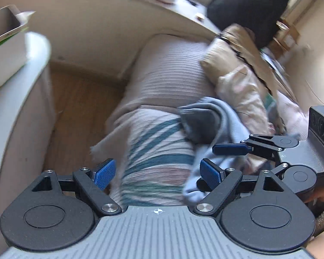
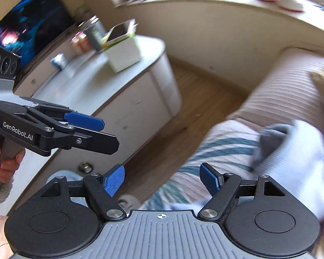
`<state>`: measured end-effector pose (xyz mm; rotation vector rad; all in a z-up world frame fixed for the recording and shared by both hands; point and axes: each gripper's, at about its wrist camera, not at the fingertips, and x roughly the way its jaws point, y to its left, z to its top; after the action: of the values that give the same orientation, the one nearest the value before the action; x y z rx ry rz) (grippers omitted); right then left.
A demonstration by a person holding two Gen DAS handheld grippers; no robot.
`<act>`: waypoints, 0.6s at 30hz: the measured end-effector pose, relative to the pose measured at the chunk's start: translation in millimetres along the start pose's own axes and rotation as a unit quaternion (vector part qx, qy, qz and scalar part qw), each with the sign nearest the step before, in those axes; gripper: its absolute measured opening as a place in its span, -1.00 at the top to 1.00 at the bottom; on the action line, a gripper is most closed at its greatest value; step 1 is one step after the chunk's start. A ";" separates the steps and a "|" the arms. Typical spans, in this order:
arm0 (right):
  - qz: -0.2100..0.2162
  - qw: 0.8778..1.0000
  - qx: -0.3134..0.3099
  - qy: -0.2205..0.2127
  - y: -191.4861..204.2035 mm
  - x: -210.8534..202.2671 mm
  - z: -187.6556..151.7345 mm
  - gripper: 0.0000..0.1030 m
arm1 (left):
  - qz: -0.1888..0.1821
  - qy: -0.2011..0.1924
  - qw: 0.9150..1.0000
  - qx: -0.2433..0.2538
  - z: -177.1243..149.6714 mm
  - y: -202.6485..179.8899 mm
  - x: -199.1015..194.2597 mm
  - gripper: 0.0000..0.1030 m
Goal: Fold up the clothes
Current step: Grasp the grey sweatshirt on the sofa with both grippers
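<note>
From the left wrist view, the left gripper [image 1: 157, 173] hangs with its blue pads spread wide and nothing between them. Below it a blanket with teal stripes [image 1: 157, 157] is draped over the ribbed beige sofa [image 1: 170, 71]. A pale blue garment [image 1: 221, 118] lies crumpled on the blanket's right side, with a grey fold [image 1: 196, 120] showing in its upper part. The right gripper [image 1: 221, 158] reaches in from the right edge, its jaws apart; the pale blue cloth lies behind and around its fingers, but I cannot tell whether any pad touches it. A tan cushion [image 1: 231, 60] leans further back on the sofa, under a dark bundle [image 1: 248, 8]. A wooden floor [image 1: 75, 108] shows to the left, and a white box [image 1: 6, 49] stands on a pale cabinet top [image 1: 8, 108].

From the right wrist view, the right gripper [image 2: 162, 179] is likewise open and empty, the floor and the blanket's edge [image 2: 216, 151] showing through the gap. The garment [image 2: 302, 151] lies to the right on the blanket. The left gripper [image 2: 99, 131] comes in from the left, held by a hand [image 2: 6, 164]; seen side on, its jaws overlap, so here I cannot judge their spread. Behind it stand the white cabinet [image 2: 127, 99], the box [image 2: 123, 54] and a lit screen [image 2: 32, 19].
</note>
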<state>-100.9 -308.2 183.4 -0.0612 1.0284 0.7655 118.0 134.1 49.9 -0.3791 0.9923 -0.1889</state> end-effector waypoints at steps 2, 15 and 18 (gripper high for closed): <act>-0.024 0.999 0.023 -0.017 -13.8 -19.6 -8.6 -0.54 | -0.017 0.004 1.000 0.024 7.5 -17.6 9.5 -0.63; -0.105 0.987 0.112 -0.050 -76.4 -80.1 -49.6 -0.61 | -0.081 0.027 0.992 0.097 21.7 -103.2 75.2 -0.63; -0.094 0.988 0.122 -0.034 -85.2 -68.9 -55.3 -0.61 | -0.070 0.032 0.992 0.100 17.5 -106.5 96.7 -0.63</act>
<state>-110.9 -430.5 182.7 0.0772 1.0294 0.4643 186.4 8.7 25.3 -0.2601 0.9998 -0.4270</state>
